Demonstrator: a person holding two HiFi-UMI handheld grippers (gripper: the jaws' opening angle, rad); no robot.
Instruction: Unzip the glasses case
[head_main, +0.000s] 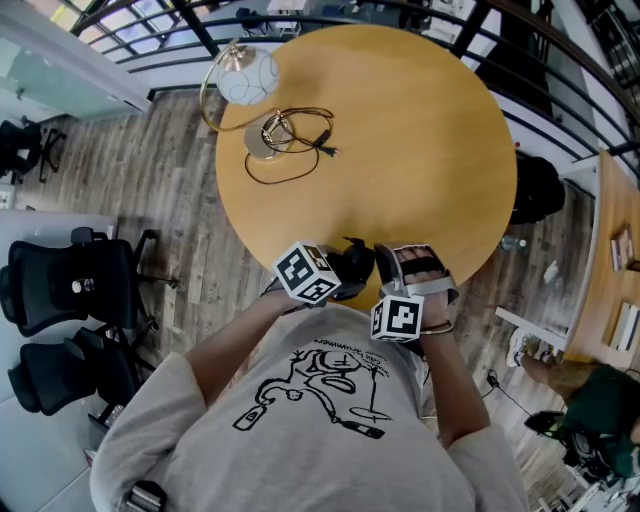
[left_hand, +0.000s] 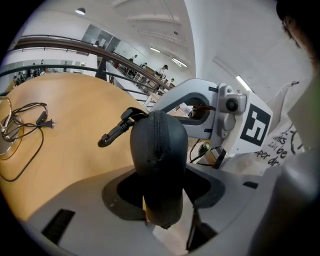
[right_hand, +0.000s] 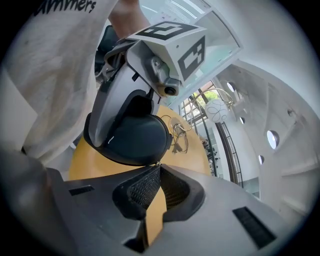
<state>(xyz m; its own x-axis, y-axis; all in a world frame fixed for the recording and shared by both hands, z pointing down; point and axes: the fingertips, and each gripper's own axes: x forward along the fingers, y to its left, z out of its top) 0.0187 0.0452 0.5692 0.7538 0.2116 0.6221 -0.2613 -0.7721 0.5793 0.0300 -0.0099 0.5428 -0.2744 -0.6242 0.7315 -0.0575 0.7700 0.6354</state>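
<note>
So the left gripper (left_hand: 162, 192) has the glasses case (left_hand: 158, 145) clamped between its jaws, which stand fairly wide around it. It's held just over the near edge of the round table (head_main: 420, 150), zip seam showing and closed. The right gripper (right_hand: 157, 167) is pinched fully shut, tips right at the case's rim (probably on the zip pull, too tiny to tell). I'd say the unzip is only starting. Next it needs a steady pull along the seam.
</note>
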